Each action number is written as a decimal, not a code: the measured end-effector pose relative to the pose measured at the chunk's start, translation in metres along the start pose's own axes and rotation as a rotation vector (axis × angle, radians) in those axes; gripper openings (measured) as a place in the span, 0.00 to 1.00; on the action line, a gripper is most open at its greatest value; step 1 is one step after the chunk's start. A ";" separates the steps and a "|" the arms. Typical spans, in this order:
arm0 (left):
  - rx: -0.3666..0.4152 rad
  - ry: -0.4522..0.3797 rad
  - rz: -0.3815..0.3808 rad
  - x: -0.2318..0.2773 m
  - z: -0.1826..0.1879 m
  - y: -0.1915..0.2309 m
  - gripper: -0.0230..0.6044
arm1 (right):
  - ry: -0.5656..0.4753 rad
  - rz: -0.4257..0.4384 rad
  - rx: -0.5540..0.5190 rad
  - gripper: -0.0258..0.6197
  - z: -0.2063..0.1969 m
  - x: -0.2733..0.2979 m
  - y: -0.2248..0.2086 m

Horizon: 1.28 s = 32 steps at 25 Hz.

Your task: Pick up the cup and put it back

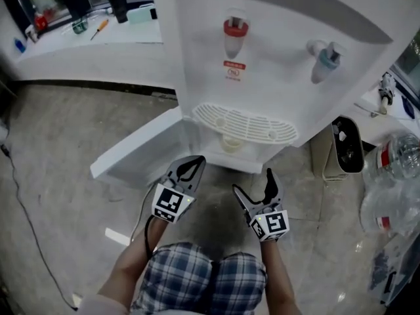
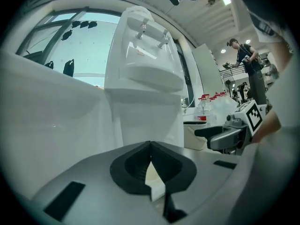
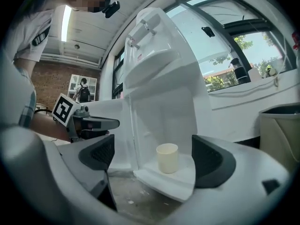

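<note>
The dispenser [image 1: 275,58] stands with its lower door [image 1: 131,153] swung open. Before it, the left gripper [image 1: 190,166] has its jaws closed, and the right gripper [image 1: 252,181], at its 3 o'clock, has jaws wide apart, gripping nothing. The cup [image 3: 167,158] stands upright in the open compartment, at the right gripper's 12 o'clock.

From the head view the cup [image 1: 231,143] shows only as a pale rim under the drip tray [image 1: 244,125], the rest hidden behind it. The water dispenser [image 1: 275,58] is cut off by the top edge, and the clear bottles [image 1: 397,176] by the right edge. In the left gripper view the left tool [image 2: 151,146] has its jaws together, and the pale sliver [image 2: 153,179] below their meeting is too little to identify. The figures [image 2: 248,60] far behind are small and blurred
</note>
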<state>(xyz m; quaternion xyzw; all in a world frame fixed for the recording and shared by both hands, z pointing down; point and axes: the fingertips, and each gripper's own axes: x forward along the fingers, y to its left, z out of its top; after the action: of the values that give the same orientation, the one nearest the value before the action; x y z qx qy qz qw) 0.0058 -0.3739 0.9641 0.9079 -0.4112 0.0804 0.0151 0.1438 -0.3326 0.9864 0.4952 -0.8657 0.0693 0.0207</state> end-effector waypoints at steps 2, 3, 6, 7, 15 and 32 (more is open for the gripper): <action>-0.005 0.000 0.000 0.002 -0.002 0.000 0.08 | 0.009 -0.001 0.002 0.83 -0.006 0.004 -0.001; -0.006 -0.001 0.000 0.003 -0.003 0.000 0.08 | 0.011 -0.002 0.005 0.83 -0.009 0.006 -0.003; -0.010 0.001 0.001 0.005 -0.006 0.002 0.08 | 0.014 0.001 0.017 0.85 -0.016 0.018 -0.007; -0.011 0.004 0.002 0.006 -0.008 0.003 0.08 | 0.016 0.003 0.020 0.86 -0.019 0.023 -0.008; -0.017 0.013 0.014 0.008 -0.011 0.007 0.08 | 0.064 -0.014 -0.014 0.90 -0.036 0.075 -0.021; -0.034 0.027 -0.002 0.011 -0.018 0.006 0.08 | 0.235 -0.090 -0.070 0.92 -0.092 0.157 -0.053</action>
<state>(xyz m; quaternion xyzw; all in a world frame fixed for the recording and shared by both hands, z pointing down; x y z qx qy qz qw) 0.0062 -0.3840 0.9829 0.9066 -0.4115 0.0857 0.0364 0.1061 -0.4802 1.0989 0.5209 -0.8362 0.0955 0.1425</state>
